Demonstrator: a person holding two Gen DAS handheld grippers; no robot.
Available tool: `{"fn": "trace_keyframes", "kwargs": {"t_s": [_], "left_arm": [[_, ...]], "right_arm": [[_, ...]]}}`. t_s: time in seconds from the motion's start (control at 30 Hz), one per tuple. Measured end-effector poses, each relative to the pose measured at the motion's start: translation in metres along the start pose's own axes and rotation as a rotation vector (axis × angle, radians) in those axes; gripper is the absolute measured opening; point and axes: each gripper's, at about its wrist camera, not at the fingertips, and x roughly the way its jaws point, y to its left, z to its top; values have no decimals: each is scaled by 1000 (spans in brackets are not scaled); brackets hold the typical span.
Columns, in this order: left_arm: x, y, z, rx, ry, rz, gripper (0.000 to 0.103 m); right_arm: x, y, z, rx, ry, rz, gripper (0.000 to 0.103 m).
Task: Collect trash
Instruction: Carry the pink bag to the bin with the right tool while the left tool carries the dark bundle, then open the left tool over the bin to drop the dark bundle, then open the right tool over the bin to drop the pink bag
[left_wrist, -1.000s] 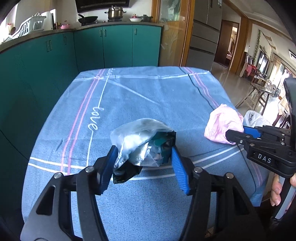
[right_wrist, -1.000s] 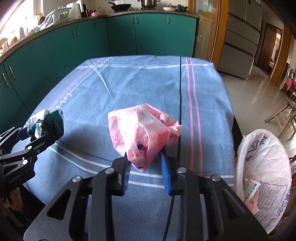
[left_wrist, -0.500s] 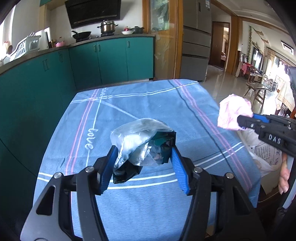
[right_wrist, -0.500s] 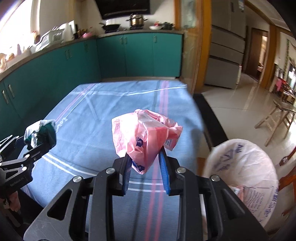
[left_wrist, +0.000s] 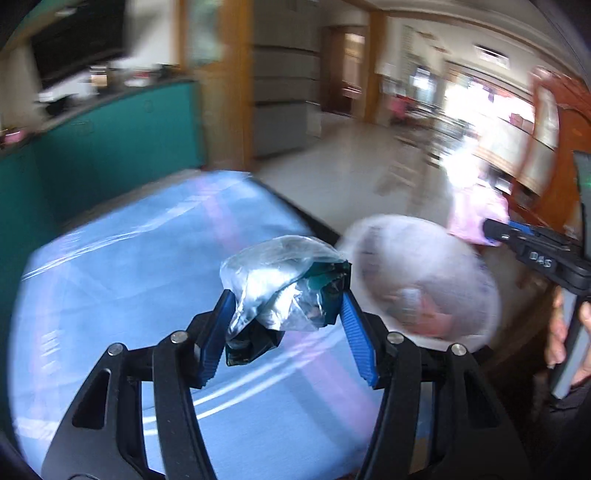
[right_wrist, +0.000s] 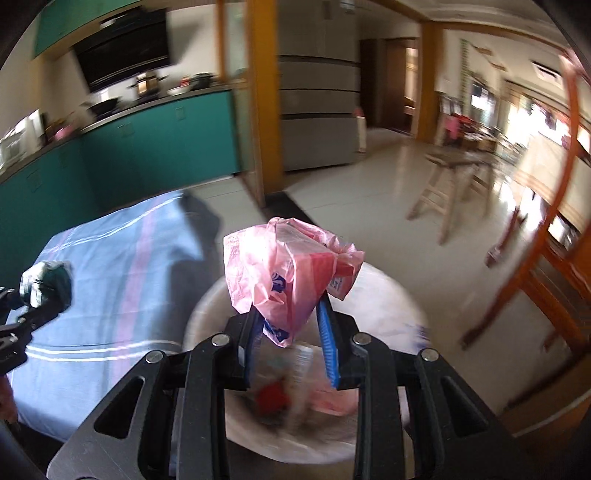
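My left gripper (left_wrist: 286, 299) is shut on a crumpled silver and dark green wrapper (left_wrist: 273, 284), held above the right edge of the blue table (left_wrist: 110, 295). My right gripper (right_wrist: 290, 308) is shut on a crumpled pink plastic bag (right_wrist: 288, 266) and hangs right over the open mouth of the white-lined trash bin (right_wrist: 388, 295). The bin (left_wrist: 424, 280) holds several pieces of trash. In the left wrist view the right gripper (left_wrist: 491, 230) with the pink bag (left_wrist: 474, 214) shows beyond the bin. The left gripper (right_wrist: 37, 299) with its wrapper (right_wrist: 46, 282) appears at the left of the right wrist view.
The bin stands on the floor off the table's right side. Teal cabinets (right_wrist: 147, 147) line the far wall, with a grey fridge (right_wrist: 317, 103) beside them. A wooden stool (right_wrist: 447, 184) and wooden furniture (right_wrist: 546, 243) stand on the tiled floor to the right.
Both grippers swung right, off the table toward the bin, each still holding its trash. The right gripper now hangs over the bin mouth; the left is near the table's right edge.
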Motion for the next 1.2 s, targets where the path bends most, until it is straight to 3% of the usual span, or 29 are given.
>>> {"fn": "trace_keyframes", "kwargs": {"t_s": [0.1, 0.23, 0.27, 0.3, 0.33, 0.43, 0.63, 0.67, 0.73, 0.77, 0.8, 1.0, 1.2], "left_arm": [[35, -33, 12, 26, 64, -150, 59], [72, -73, 20, 85, 115, -253, 60], [78, -81, 21, 106, 117, -264, 67], [87, -90, 22, 131, 125, -267, 82], [93, -93, 22, 143, 128, -245, 87], [101, -91, 19, 149, 128, -140, 90], [65, -47, 9, 82, 86, -17, 96], [54, -38, 8, 70, 65, 11, 97], [37, -29, 7, 61, 33, 45, 97], [28, -24, 6, 61, 12, 65, 98], [17, -19, 3, 60, -13, 98, 98], [-46, 17, -7, -2, -125, 269, 99], [-111, 47, -11, -93, -225, 354, 100]], "right_arm": [[-3, -35, -13, 63, 7, -45, 29], [1, -68, -34, 141, 37, -74, 29], [4, -72, -39, 153, 47, -76, 29], [7, -73, -41, 158, 55, -76, 29], [9, -75, -42, 162, 62, -75, 29], [15, -71, -44, 155, 70, -55, 29], [26, -45, -33, 105, 81, -21, 29], [29, -40, -31, 99, 93, -24, 33], [34, -30, -28, 95, 114, -48, 55], [34, -27, -28, 93, 112, -61, 73], [31, -22, -27, 87, 101, -76, 80], [4, 15, -12, 19, 22, -85, 91], [-45, 52, 4, 25, -149, -58, 99]]}}
